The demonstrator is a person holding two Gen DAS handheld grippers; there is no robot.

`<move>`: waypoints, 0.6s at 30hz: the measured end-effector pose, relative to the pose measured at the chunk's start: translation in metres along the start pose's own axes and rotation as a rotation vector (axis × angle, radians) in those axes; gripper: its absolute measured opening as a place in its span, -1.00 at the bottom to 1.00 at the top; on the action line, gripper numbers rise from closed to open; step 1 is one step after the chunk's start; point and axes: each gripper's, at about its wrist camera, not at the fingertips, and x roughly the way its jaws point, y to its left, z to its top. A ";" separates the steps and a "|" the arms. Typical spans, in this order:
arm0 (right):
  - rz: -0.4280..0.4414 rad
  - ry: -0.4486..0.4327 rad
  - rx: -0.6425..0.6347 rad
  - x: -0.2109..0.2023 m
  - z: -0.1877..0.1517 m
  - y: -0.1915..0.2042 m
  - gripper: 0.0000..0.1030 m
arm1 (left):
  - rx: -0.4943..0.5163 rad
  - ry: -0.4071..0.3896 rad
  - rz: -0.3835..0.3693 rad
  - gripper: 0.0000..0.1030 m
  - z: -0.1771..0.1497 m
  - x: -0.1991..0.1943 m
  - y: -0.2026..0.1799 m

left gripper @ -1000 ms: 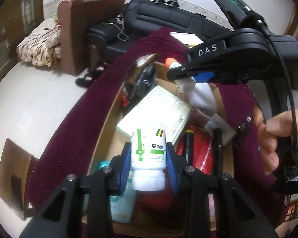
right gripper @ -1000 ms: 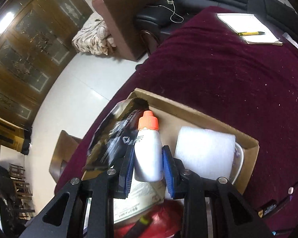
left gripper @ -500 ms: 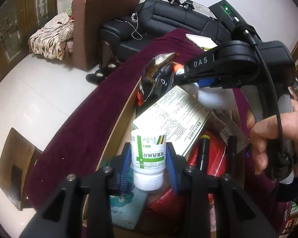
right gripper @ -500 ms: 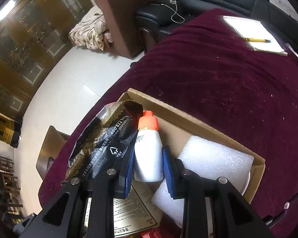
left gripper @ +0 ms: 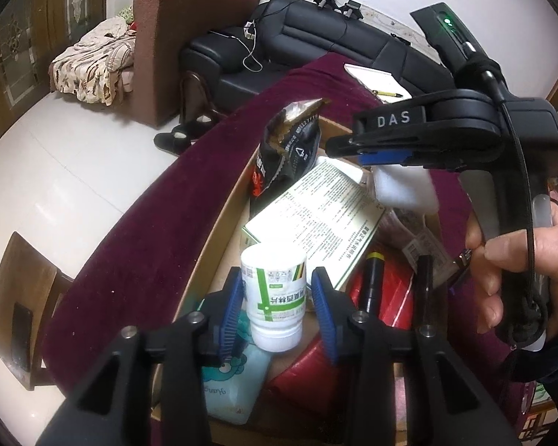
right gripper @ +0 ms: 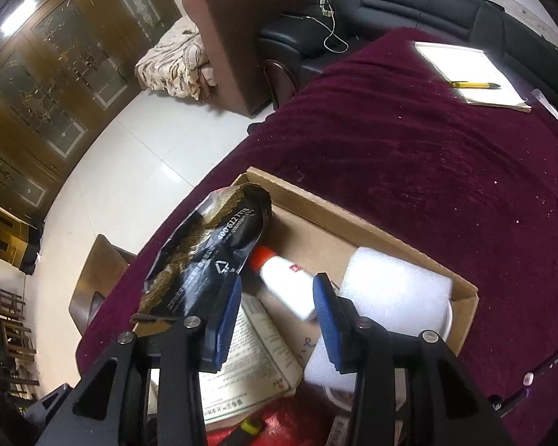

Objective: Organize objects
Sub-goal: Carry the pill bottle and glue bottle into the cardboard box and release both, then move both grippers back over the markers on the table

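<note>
Box (right gripper: 357, 223) on cloth, full | L gripper (left gripper: 275, 303) over near end, jaws just opened, pads off pill bottle (left gripper: 273, 293) upside-down btwn them | R gripper (right gripper: 277, 310) over far end, jaws just widened, dropper bottle (right gripper: 284, 286) loose, tilted btwn pads, beside foam (right gripper: 398, 293)

Both grippers are black, each with 2 angular fingers, blue ribbed pads and silver screws. The right gripper (left gripper: 353, 148) bears white "DAS" lettering, a green light and a black cable; a dark sleeve shows at the person's wrist.
</note>
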 end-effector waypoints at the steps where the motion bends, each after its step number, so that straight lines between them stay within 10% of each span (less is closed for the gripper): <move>1: 0.004 -0.006 0.006 -0.004 -0.003 -0.001 -0.08 | -0.001 -0.002 -0.003 -0.21 0.000 -0.001 0.000; 18: 0.130 -0.092 0.193 -0.093 -0.098 -0.047 0.10 | -0.017 -0.022 0.020 -0.09 -0.017 -0.024 0.007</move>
